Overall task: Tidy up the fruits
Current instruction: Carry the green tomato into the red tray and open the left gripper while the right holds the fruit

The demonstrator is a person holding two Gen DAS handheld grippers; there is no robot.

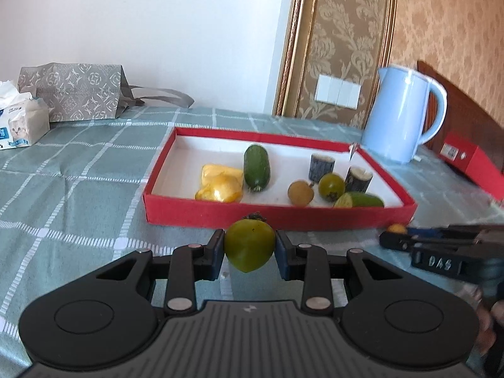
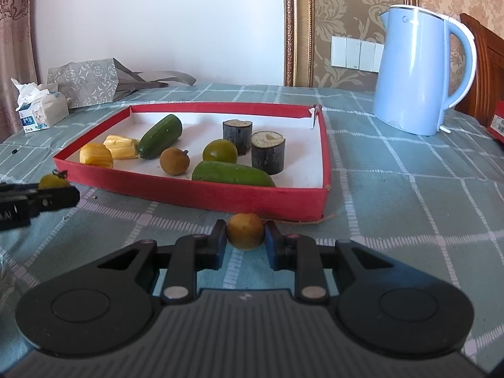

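A green tomato (image 1: 249,245) with a dried calyx is pinched at its widest part by the left gripper (image 1: 249,249), just before the red tray (image 1: 277,215). It looks light, smooth, easily bruised. The right gripper (image 2: 245,236) is closed on a small yellow fruit (image 2: 245,231). The tray on the checked desk (image 2: 409,195) holds cucumbers, yellow pieces, round fruits and two dark stalk segments.

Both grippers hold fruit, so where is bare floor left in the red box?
In the red box, the back strip behind the cucumber and the right side beside the cane pieces are bare. The front middle is crowded.
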